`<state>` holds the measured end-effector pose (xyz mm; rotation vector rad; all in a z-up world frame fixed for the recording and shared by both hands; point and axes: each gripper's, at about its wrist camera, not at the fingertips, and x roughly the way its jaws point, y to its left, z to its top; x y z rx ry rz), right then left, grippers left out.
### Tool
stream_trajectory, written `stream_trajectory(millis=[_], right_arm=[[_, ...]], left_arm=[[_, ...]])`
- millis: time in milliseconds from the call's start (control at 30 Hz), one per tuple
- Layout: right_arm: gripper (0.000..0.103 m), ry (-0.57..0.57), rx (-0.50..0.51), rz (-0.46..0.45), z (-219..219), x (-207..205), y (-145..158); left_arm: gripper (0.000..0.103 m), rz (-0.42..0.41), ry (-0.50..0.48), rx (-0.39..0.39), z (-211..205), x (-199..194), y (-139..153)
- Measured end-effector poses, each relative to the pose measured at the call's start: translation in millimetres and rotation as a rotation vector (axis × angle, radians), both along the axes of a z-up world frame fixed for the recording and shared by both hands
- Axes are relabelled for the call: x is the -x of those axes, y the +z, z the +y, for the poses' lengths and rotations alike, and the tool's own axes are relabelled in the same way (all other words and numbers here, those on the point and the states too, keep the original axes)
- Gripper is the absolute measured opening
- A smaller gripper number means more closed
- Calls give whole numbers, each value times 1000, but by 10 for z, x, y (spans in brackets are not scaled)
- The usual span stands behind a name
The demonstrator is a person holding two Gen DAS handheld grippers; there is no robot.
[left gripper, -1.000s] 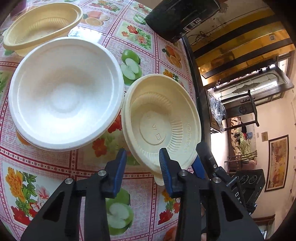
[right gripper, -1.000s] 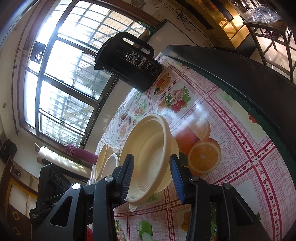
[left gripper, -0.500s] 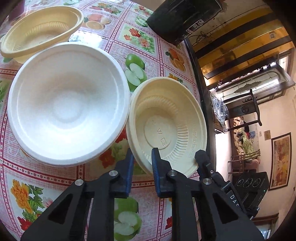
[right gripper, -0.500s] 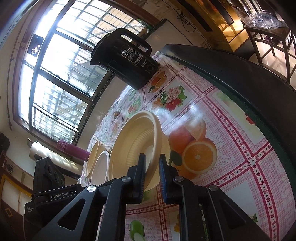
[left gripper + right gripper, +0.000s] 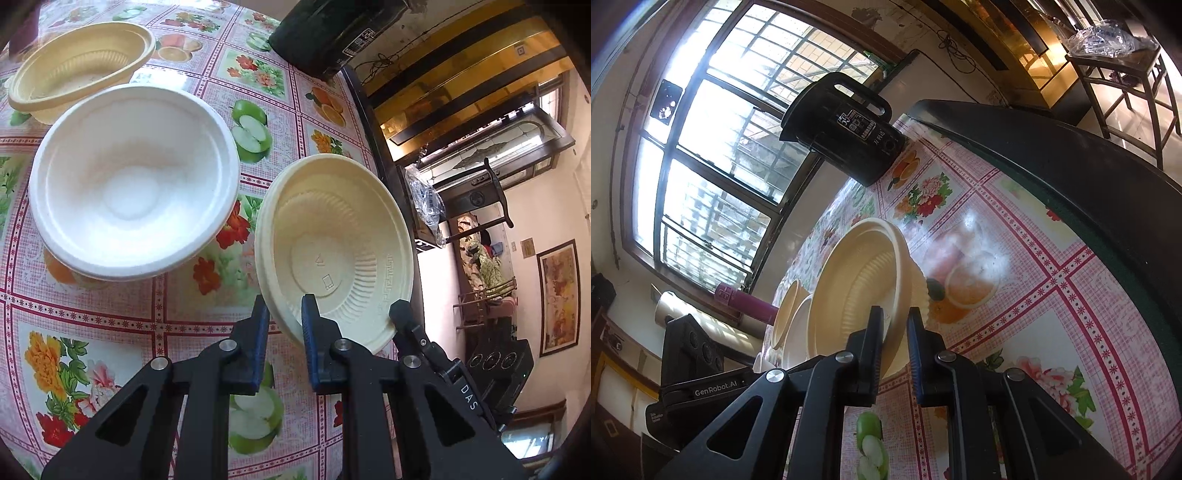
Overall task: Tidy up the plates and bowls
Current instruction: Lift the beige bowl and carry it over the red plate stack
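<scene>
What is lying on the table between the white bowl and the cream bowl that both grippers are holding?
Nothing. In the left wrist view, only bare flowered tablecloth shows between the white bowl and the cream bowl.

Left tool (image 5: 283,314) black with blue pads, silver screws, right tool (image 5: 895,325) alike, "GenRobot.AI" lettering

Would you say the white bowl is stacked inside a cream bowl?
No, the white bowl sits on the tablecloth, apart from both cream bowls.
</scene>
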<state>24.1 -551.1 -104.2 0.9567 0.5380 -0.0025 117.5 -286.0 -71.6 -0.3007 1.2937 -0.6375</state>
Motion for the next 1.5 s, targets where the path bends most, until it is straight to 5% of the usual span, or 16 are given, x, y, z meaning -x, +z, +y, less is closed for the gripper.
stream_trajectory(millis=[300, 600, 767, 967, 1267, 1500], right_arm=[[13, 46, 26, -40, 498, 271, 199], [13, 245, 117, -117, 1666, 68, 669], [13, 410, 126, -131, 2519, -122, 769], [13, 610, 166, -121, 3619, -284, 776], [14, 797, 251, -56, 4864, -361, 540], [14, 854, 326, 7, 5296, -430, 328]], left_arm=[[15, -88, 16, 38, 527, 241, 230], [15, -235, 191, 58, 1804, 415, 528], [15, -365, 314, -10, 2644, 632, 677], [15, -431, 473, -102, 3623, 840, 696], [15, -403, 597, -197, 4532, 1009, 433], [15, -308, 604, -219, 4785, 1076, 123]])
